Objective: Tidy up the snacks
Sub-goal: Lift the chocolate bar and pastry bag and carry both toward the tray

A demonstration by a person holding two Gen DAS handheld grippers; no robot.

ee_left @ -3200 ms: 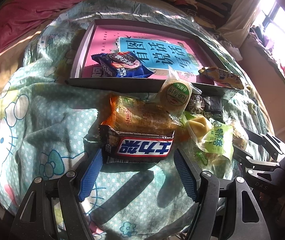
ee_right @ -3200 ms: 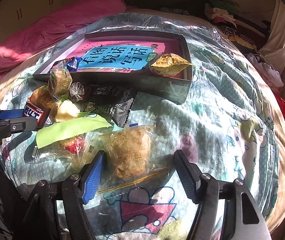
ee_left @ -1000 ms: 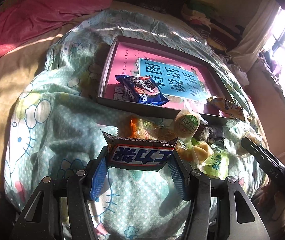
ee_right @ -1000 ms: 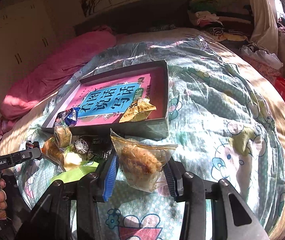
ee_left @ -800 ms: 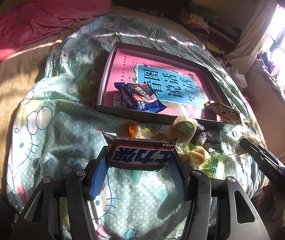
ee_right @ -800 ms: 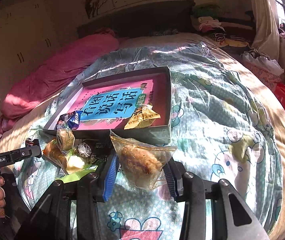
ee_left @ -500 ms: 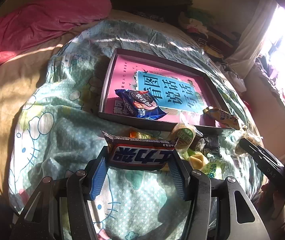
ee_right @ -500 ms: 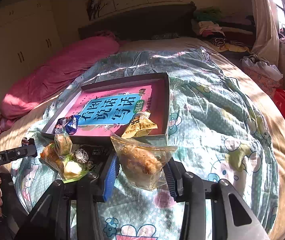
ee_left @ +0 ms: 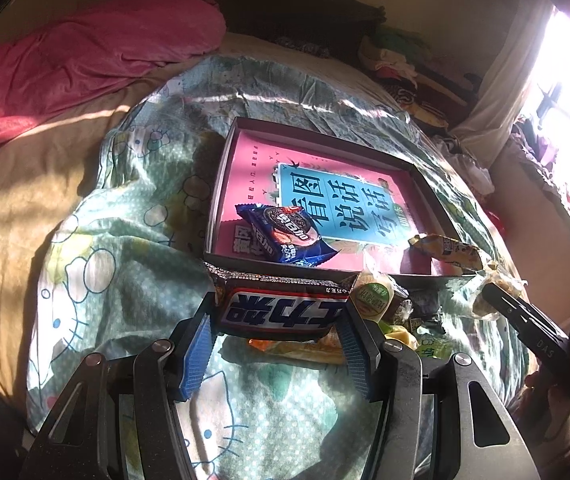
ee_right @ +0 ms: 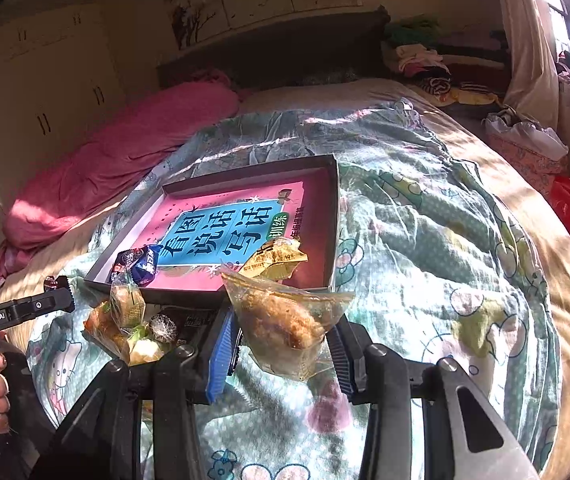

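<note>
Glossy foil wraps the chocolate bar (ee_left: 281, 312), pinched between ribbed blue pads (ee_left: 195, 356) on the matt black left gripper (ee_left: 279, 350). At 12 o'clock, a dark matt cardboard tray (ee_left: 221, 176) holds a shiny blue cookie packet (ee_left: 285, 236). The right gripper (ee_right: 281, 350) clamps a clear, crinkled plastic bag (ee_right: 285, 320) of rough golden pastry. A yellow foil packet (ee_right: 275, 258) glints. The printed quilt (ee_right: 425, 240) is soft, creased cloth.
</note>
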